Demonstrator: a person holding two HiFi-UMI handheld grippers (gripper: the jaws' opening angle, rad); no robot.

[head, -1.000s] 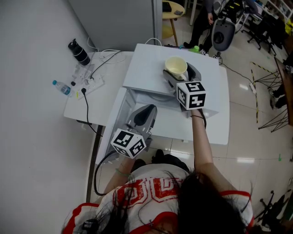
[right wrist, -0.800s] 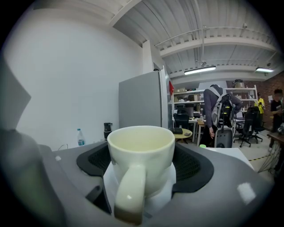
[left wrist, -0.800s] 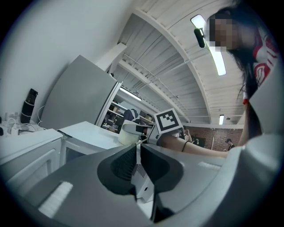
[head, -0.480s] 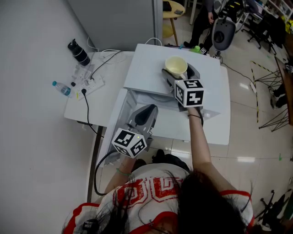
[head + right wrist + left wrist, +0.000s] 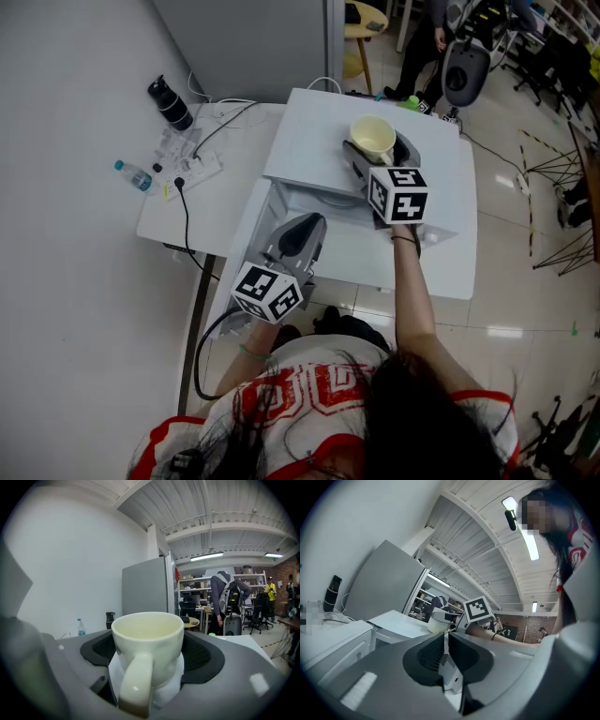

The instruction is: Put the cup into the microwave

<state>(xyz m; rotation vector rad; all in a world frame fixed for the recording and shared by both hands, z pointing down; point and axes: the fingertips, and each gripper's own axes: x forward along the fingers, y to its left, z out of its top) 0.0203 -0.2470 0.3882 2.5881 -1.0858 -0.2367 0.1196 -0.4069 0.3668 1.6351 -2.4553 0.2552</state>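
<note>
Your right gripper (image 5: 148,654) has its jaws spread wide enough to take a cream cup (image 5: 148,637), and the two black ribbed pads press against the cup's sides. The cup stands upright between them, its mouth open to the ceiling and its handle turned back toward the gripper's camera. From the head view, your right gripper (image 5: 375,153) reaches forward from your outstretched arm and carries the cup (image 5: 372,137) over the flat top of the white microwave (image 5: 309,141), toward its near edge; whether the cup's base touches that top cannot be told.

Your left gripper (image 5: 443,652) has its jaws drawn almost together, with only a thin slit between the dark pads and nothing caught in it. In the head view your left gripper (image 5: 298,232) sits lower and closer to your body, in front of the microwave and well apart from the cup.

To the left, on the white table (image 5: 225,202), lie a power strip (image 5: 195,172), a small water bottle (image 5: 136,175) and a black bottle (image 5: 170,103)
</note>
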